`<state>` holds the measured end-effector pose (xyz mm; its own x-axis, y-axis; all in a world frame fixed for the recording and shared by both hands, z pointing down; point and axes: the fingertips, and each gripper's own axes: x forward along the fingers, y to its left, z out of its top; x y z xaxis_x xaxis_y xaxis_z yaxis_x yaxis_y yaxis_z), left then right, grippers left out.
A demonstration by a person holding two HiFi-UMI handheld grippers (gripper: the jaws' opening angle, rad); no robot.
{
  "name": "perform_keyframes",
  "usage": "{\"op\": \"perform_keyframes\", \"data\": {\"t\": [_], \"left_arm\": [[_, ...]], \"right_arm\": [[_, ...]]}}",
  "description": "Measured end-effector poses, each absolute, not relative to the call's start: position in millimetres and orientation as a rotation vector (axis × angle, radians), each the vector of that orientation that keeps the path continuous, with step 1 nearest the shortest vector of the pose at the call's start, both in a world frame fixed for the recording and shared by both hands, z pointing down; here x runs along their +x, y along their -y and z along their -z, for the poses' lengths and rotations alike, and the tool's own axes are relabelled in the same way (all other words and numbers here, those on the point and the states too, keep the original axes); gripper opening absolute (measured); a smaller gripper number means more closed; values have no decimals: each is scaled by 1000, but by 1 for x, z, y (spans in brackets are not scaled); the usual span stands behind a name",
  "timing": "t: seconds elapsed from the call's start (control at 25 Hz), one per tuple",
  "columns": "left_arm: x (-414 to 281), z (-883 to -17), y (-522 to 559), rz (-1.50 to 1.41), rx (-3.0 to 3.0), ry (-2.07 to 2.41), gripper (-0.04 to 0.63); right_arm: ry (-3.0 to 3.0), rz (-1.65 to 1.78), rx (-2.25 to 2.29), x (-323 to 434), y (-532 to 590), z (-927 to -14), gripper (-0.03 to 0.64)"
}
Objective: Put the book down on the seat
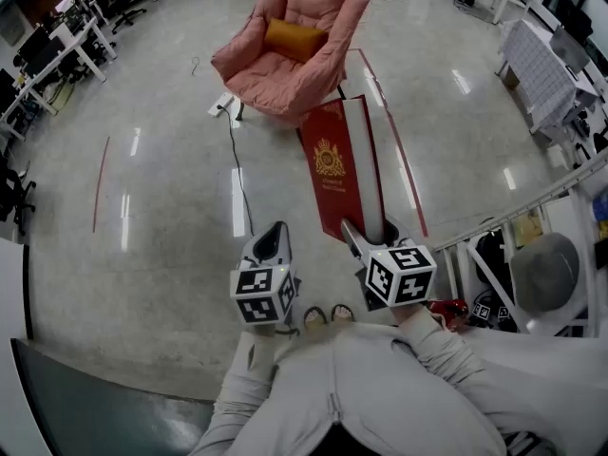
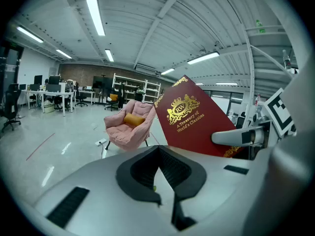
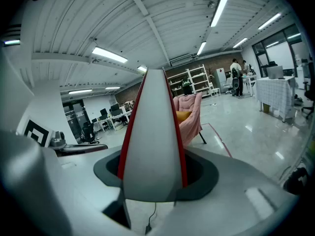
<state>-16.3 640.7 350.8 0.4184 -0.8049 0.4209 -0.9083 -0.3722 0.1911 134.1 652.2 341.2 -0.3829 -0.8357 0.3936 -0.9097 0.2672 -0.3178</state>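
A large red book [image 1: 342, 164] with a gold crest stands upright in front of me, white page edges to the right. My right gripper [image 1: 366, 236] is shut on its lower end, and the book [image 3: 152, 136] fills the space between the jaws in the right gripper view. My left gripper [image 1: 274, 238] hangs beside it to the left, shut, with nothing in it. A pink padded armchair [image 1: 285, 50] holding an orange cushion [image 1: 293, 38] stands on the floor some way beyond the book. The left gripper view shows the book [image 2: 197, 119] right of the armchair [image 2: 129, 127].
A black cable [image 1: 236, 160] runs across the glossy floor from a power strip [image 1: 222, 104] near the chair. Red tape lines [image 1: 100, 183] mark the floor. Desks [image 1: 57, 46] stand far left, a covered table [image 1: 546, 74] far right, a white railing [image 1: 532, 217] close on my right.
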Motion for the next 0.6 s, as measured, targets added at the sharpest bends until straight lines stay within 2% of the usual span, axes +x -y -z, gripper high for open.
{"op": "perform_keyframes", "data": {"t": [0.6], "left_arm": [[-19,-353,-638,-355,2256,1493,4]], "right_arm": [[2398,-767,1617,133,-653,-344,233]]}}
